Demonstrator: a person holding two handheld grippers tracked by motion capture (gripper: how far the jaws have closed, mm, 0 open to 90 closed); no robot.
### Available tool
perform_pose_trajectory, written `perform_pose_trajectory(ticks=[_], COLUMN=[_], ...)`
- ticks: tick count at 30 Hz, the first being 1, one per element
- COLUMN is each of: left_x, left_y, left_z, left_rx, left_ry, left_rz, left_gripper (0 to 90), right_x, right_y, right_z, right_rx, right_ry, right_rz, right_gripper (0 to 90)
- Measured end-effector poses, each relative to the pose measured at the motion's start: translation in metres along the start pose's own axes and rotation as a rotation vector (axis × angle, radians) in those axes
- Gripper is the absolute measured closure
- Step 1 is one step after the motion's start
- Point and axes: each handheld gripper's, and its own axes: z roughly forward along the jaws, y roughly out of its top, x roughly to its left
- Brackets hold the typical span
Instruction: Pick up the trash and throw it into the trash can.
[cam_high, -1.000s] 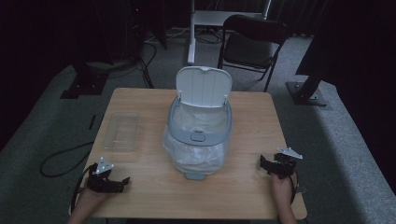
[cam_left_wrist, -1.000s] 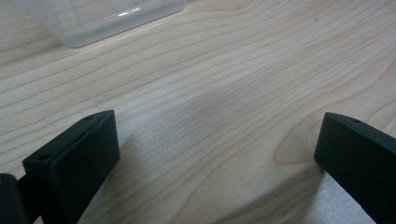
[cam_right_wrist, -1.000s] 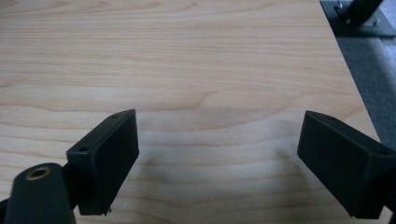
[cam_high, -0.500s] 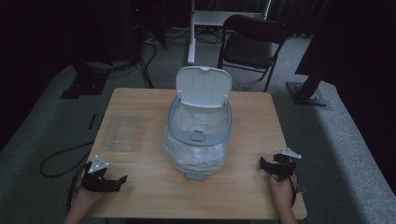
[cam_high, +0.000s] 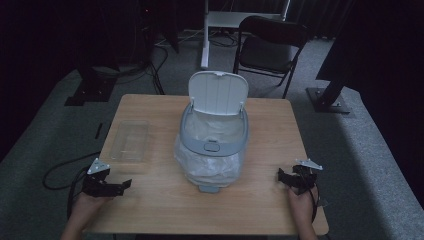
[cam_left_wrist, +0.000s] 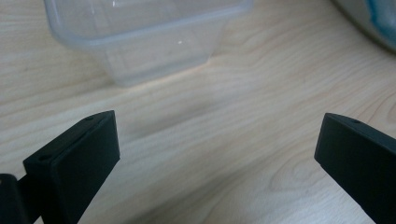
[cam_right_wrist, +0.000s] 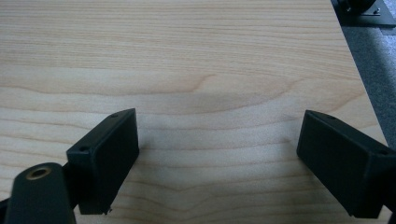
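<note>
Resting on the wooden table (cam_high: 150, 200), both spread grippers, left gripper (cam_high: 121, 185) and right gripper (cam_high: 281, 175), are flanking the lidded bin (cam_high: 215, 130), whose thin, soft, slippery liner bag (cam_high: 200, 167) is probably best pinched at its loose overhang.

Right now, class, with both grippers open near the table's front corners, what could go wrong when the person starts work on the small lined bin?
1. The grey and white plastic bin has its lid upright; a push high up might tip it backward.
2. The thin translucent liner bag bulges loose at the front, so a jaw could snag or tear it.
3. The clear plastic rectangular container sits just ahead of the left gripper; a forward move may knock it.
</note>
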Motion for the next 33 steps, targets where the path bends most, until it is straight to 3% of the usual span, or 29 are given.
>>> perform_pose_trajectory(ticks=[3,11,17,23,28,30,33], left_x=[0.001,0.004,0.004,0.012,0.018,0.022,0.030], left_y=[0.004,0.023,0.044,0.062,0.075,0.079,0.086], left_z=[0.002,0.007,0.008,0.010,0.018,0.020,0.025], left_rx=[-0.006,0.004,0.003,-0.021,-0.014,-0.019,-0.021], left_ry=[-0.004,-0.016,0.002,0.008,0.022,-0.004,-0.001], left_rz=[-0.006,0.029,0.060,0.045,0.064,0.049,0.035], left_gripper=[0.8,0.8,0.8,0.8,0.8,0.8,0.8], right_x=[0.000,0.000,0.000,0.000,0.000,0.000,0.000], right_y=[0.000,0.000,0.000,0.000,0.000,0.000,0.000], right_z=[0.000,0.000,0.000,0.000,0.000,0.000,0.000], right_rx=[0.000,0.000,-0.001,0.000,0.000,0.000,0.000], right_ry=[0.001,0.002,0.003,0.003,0.004,0.004,0.004], right_rz=[-0.001,-0.002,-0.002,-0.002,-0.003,-0.003,-0.002], right_gripper=[12.1,12.1,12.1,12.1,12.1,12.1,12.1])
